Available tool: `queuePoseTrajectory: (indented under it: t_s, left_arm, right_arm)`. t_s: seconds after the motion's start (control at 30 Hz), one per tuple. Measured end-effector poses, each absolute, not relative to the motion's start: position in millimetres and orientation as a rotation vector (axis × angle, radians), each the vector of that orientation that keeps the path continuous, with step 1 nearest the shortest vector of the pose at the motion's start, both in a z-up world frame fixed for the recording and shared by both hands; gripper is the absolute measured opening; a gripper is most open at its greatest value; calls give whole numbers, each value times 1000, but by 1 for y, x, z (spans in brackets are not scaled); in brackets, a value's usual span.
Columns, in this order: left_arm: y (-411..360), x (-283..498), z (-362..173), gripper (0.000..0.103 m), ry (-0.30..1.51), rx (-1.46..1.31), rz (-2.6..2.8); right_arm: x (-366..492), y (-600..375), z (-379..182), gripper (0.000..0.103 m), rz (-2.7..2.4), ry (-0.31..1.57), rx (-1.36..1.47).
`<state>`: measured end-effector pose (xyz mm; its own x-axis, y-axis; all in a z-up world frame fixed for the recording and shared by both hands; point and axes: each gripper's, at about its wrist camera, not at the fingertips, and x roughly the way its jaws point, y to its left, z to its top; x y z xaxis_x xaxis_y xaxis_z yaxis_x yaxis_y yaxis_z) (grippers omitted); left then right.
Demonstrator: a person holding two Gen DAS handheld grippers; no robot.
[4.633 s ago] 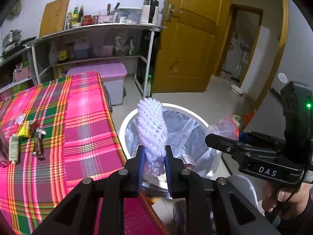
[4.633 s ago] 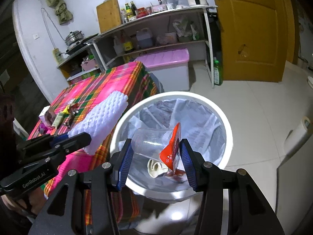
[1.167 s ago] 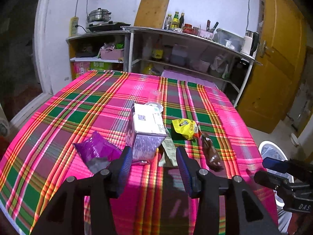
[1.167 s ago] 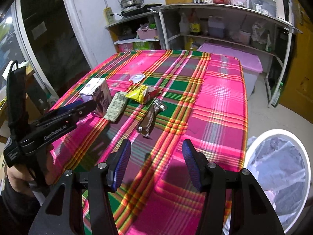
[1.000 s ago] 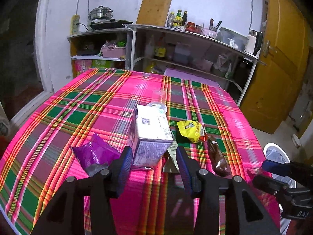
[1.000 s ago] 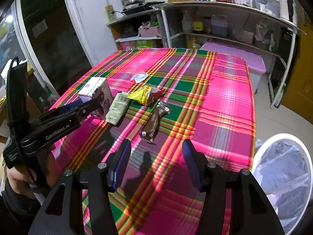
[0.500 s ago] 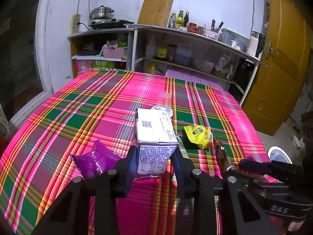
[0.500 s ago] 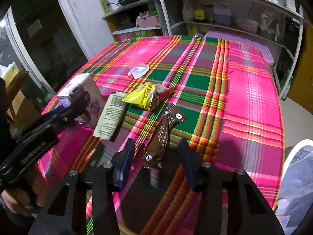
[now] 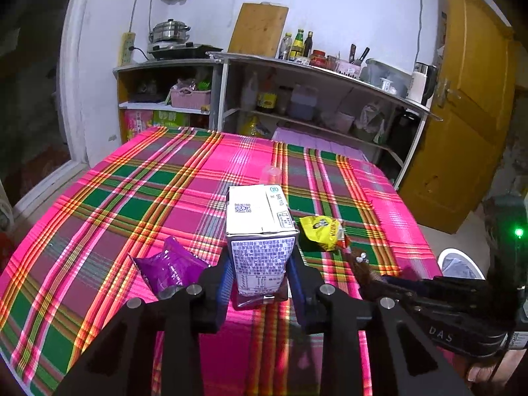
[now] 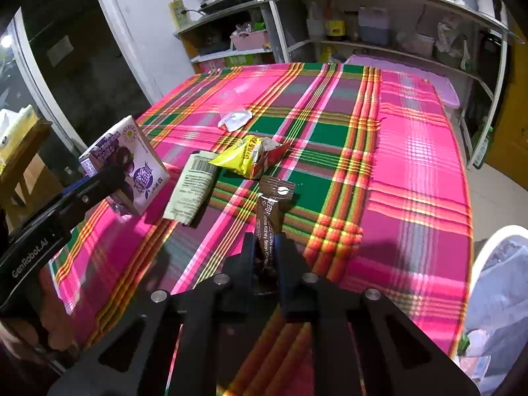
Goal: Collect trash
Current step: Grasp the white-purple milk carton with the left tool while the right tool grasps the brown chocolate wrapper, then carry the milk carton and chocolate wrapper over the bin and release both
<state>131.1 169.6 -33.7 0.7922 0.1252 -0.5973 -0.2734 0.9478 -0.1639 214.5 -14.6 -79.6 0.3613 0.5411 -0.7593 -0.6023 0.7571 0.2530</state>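
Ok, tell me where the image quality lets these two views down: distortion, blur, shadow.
Left wrist view: fisheye bends the shelf unit and door, corners are black, and the left gripper casts shadow on the tablecloth below the carton. Right wrist view: same curved edges, slight smear on the near cloth, brown wrapper print readable, dark window at left.

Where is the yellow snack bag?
In the right wrist view, the yellow snack bag lies mid-table on the plaid cloth, between the pale green packet and brown wrapper.
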Motion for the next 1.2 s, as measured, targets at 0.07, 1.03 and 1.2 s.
queuePoseTrajectory:
  t_s: [0.07,1.03,1.2]
  left_arm:
    - [166,125,-29,32,611,-246,212]
    - [49,73,15,32,569,-178,10]
    - [29,70,19,32,570,-163,-28]
  right_arm:
    - [210,-20,-75,12,735,932,-75]
    - [139,-136,-12,12,646,767,32]
    - [131,-157,-5,12,617,747,45]
